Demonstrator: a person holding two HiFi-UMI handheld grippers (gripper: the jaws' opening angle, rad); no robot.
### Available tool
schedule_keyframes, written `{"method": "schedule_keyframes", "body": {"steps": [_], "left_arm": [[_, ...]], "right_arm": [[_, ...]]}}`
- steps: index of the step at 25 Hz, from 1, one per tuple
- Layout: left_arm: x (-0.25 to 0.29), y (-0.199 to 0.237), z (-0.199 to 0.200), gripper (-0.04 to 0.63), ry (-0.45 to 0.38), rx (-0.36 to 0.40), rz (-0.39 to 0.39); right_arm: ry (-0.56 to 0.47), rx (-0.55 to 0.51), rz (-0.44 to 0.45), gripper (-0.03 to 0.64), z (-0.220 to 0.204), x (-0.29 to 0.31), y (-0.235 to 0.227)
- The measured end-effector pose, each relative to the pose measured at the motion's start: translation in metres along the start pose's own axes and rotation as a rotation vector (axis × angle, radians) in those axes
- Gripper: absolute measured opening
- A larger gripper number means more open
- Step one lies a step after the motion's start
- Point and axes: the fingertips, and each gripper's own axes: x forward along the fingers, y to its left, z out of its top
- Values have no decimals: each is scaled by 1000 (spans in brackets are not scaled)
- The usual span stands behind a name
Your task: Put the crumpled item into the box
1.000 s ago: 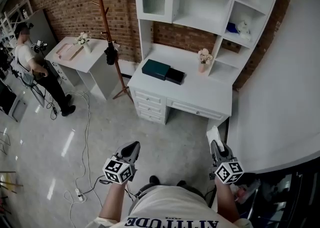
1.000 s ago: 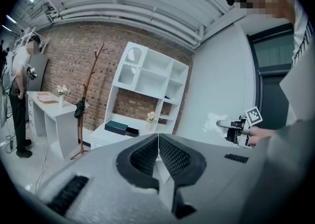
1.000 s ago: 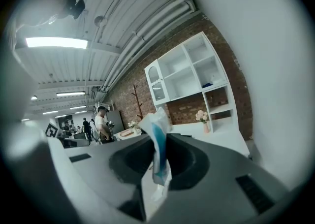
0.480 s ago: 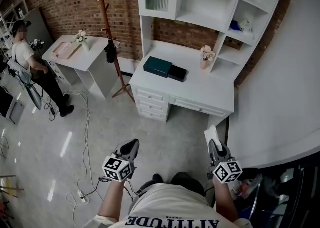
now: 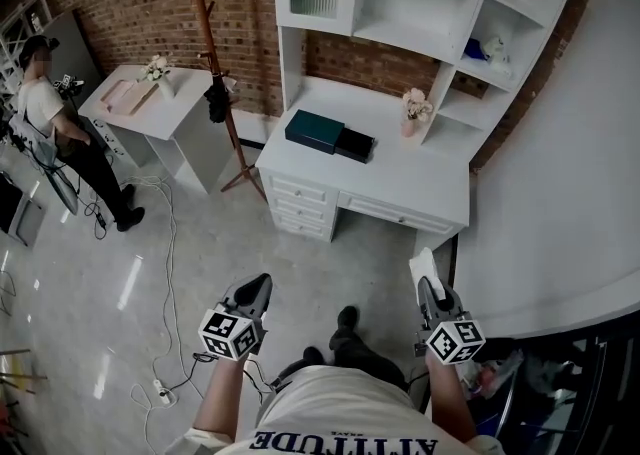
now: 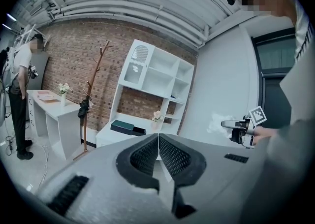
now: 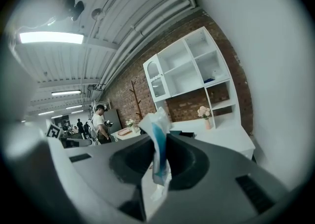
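A dark teal box (image 5: 313,131) lies on the white desk (image 5: 400,183) under the shelf unit, with a black part (image 5: 353,146) beside it. My right gripper (image 5: 426,285) is at the lower right, shut on the crumpled item (image 5: 424,266), a white and blue wad (image 7: 157,142) that sticks up between the jaws. At the lower left, my left gripper (image 5: 254,290) is shut with nothing in it, its pads (image 6: 147,153) meeting. Both grippers are over the floor, well short of the desk. The left gripper view also shows the box (image 6: 124,128) and the right gripper (image 6: 227,125).
A wooden coat stand (image 5: 207,53) stands left of the desk. Beyond it is a white side table (image 5: 135,108) and a standing person (image 5: 55,118). Cables (image 5: 165,343) trail on the floor. A flower vase (image 5: 410,115) sits on the desk. A curved white wall (image 5: 560,223) is at the right.
The view has shifted as the person steps forward: a shoe now shows between the grippers. The left gripper sits slightly lower and further left. The right still holds the item.
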Motion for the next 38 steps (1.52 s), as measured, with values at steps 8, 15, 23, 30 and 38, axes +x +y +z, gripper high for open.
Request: {"method": "schedule_keyframes", "body": {"steps": [8, 15, 23, 30, 38], "left_arm": [[43, 14, 16, 28, 20, 26, 21], [95, 28, 36, 27, 27, 33, 51], [157, 27, 59, 28, 47, 71, 67], [207, 22, 64, 28, 55, 76, 89], [241, 22, 58, 28, 67, 45, 101]], "right_arm": [[17, 8, 22, 77, 14, 50, -28], [25, 15, 57, 77, 33, 110, -62], [49, 37, 90, 77, 46, 165, -105], [98, 46, 106, 77, 51, 198, -151], [158, 47, 125, 77, 51, 224, -174]]}}
